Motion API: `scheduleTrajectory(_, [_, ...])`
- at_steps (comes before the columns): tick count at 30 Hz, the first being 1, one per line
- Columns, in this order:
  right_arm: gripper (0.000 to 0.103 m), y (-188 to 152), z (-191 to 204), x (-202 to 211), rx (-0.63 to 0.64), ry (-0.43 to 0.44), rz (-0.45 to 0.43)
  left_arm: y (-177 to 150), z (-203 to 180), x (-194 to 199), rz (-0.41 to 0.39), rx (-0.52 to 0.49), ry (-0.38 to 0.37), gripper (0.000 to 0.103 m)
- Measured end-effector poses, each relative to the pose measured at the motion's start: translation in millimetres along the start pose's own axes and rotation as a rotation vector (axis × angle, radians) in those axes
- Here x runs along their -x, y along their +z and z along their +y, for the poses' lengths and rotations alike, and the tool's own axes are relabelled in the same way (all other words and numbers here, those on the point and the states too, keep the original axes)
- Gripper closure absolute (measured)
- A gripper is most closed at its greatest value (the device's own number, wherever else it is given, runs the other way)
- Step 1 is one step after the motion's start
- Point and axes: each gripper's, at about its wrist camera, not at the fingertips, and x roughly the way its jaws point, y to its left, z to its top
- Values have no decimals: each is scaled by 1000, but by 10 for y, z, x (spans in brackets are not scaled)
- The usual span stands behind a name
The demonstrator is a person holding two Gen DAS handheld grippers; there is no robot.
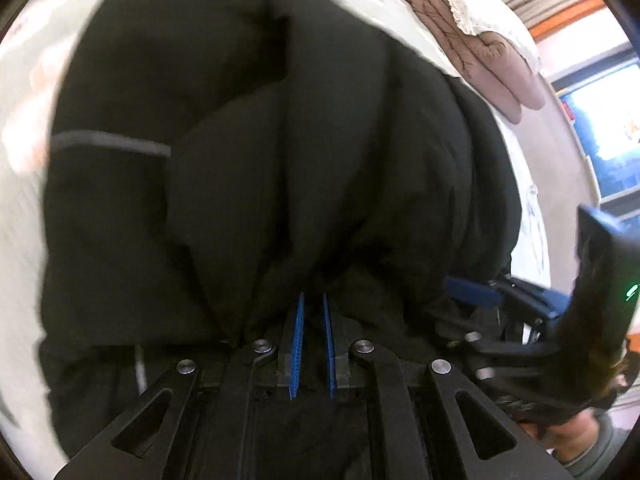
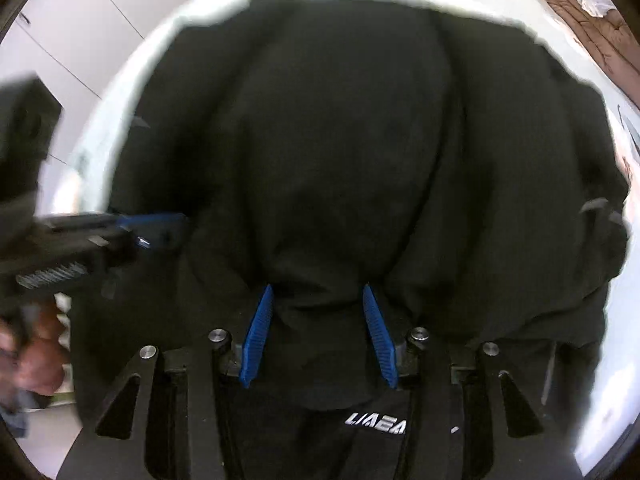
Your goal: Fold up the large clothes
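Observation:
A large black garment (image 1: pixel 280 140) lies spread over a pale bed sheet (image 1: pixel 24 220) and fills both views. My left gripper (image 1: pixel 314 296) is shut on a gathered fold of it, the blue pads almost together and creases fanning out from them. A grey stripe (image 1: pixel 112 142) crosses the cloth at the left. In the right wrist view my right gripper (image 2: pixel 317 286) stands partly spread, with a thick bunch of the black garment (image 2: pixel 340 140) filling the gap and touching both pads. White lettering (image 2: pixel 376 426) shows on the cloth below. Each gripper appears at the other view's edge.
A brown quilt (image 1: pixel 472 52) with a cream cover is piled at the far right of the bed. A person's hand (image 2: pixel 36 360) holds the left gripper's handle. White cupboard doors (image 2: pixel 80 20) stand beyond the bed's left side. A bright window (image 1: pixel 608 128) is at the right.

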Motion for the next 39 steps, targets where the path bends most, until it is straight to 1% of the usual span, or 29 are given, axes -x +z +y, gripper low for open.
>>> scheduleTrajectory(3, [49,17,34,-3,-6,-21,4,-45,13,27,-26,15,-18,93])
scheduleTrajectory(7, [48,-17,47,24,17,-15,-7,-160,52,136,-39,60,-42,93])
scheduleTrajectory(11, [48,-251,-31,322,11,49,-26,-422,7,513,-89,46,-10,93])
scheduleTrajectory(12, [48,-300,-54,362,4,65,-27,-506,19,634,-100,53,7,92])
scheduleTrajectory(13, [47,-421,-143,453,-11,92,-28,-609,59,764,-103,72,51,92])
scheduleTrajectory(14, [44,-522,-215,490,-22,98,-26,-695,121,876,-103,91,86,91])
scheduleTrajectory(15, [37,-652,-318,550,-40,96,-18,-818,197,1009,-107,119,124,91])
scheduleTrajectory(16, [36,-758,-426,578,-54,85,-8,-933,263,1130,-115,147,155,91])
scheduleTrajectory(17, [36,-842,-508,613,-65,75,5,-1084,364,1274,-125,188,190,91])
scheduleTrajectory(18, [36,-957,-626,660,-78,61,20,-1269,486,1433,-137,250,219,91])
scheduleTrajectory(19, [36,-988,-689,678,-87,50,26,-1420,607,1550,-145,296,231,91])
scheduleTrajectory(21, [36,-1248,-923,799,-115,9,42,-1771,838,1766,-175,416,269,91])
scheduleTrajectory(22, [36,-1330,-1016,811,-122,-4,48,-1926,918,1825,-181,457,286,90])
scheduleTrajectory(24, [36,-1558,-1255,851,-142,-57,85,-2231,1017,1862,-189,530,297,90])
scheduleTrajectory(26, [36,-1748,-1403,862,-175,-70,120,-2509,1127,1848,-186,594,260,89])
scheduleTrajectory(27, [36,-1849,-1507,853,-207,-57,139,-2656,1180,1792,-183,626,222,89])
scheduleTrajectory(29, [36,-1982,-1634,840,-256,-35,158,-2766,1184,1640,-167,658,185,89])
scheduleTrajectory(30, [36,-2030,-1671,834,-273,-36,164,-2824,1195,1576,-161,667,188,89])
scheduleTrajectory(32, [36,-2113,-1720,807,-298,-47,175,-2914,1213,1523,-192,664,226,88])
scheduleTrajectory(33, [36,-2146,-1739,782,-312,-49,179,-2927,1228,1493,-193,667,222,85])
scheduleTrajectory(35, [36,-2228,-1788,735,-344,-40,192,-2944,1251,1421,-171,659,194,74])
scheduleTrajectory(36, [36,-2309,-1866,740,-358,-30,197,-2953,1251,1385,-152,637,173,73])
scheduleTrajectory(37, [36,-2336,-1872,722,-374,-19,204,-2943,1217,1331,-128,608,157,68])
scheduleTrajectory(38, [36,-2348,-1870,724,-378,-15,204,-2921,1180,1274,-109,585,156,59])
scheduleTrajectory(39, [36,-2360,-1861,743,-376,-13,199,-2908,1158,1193,-83,562,165,53])
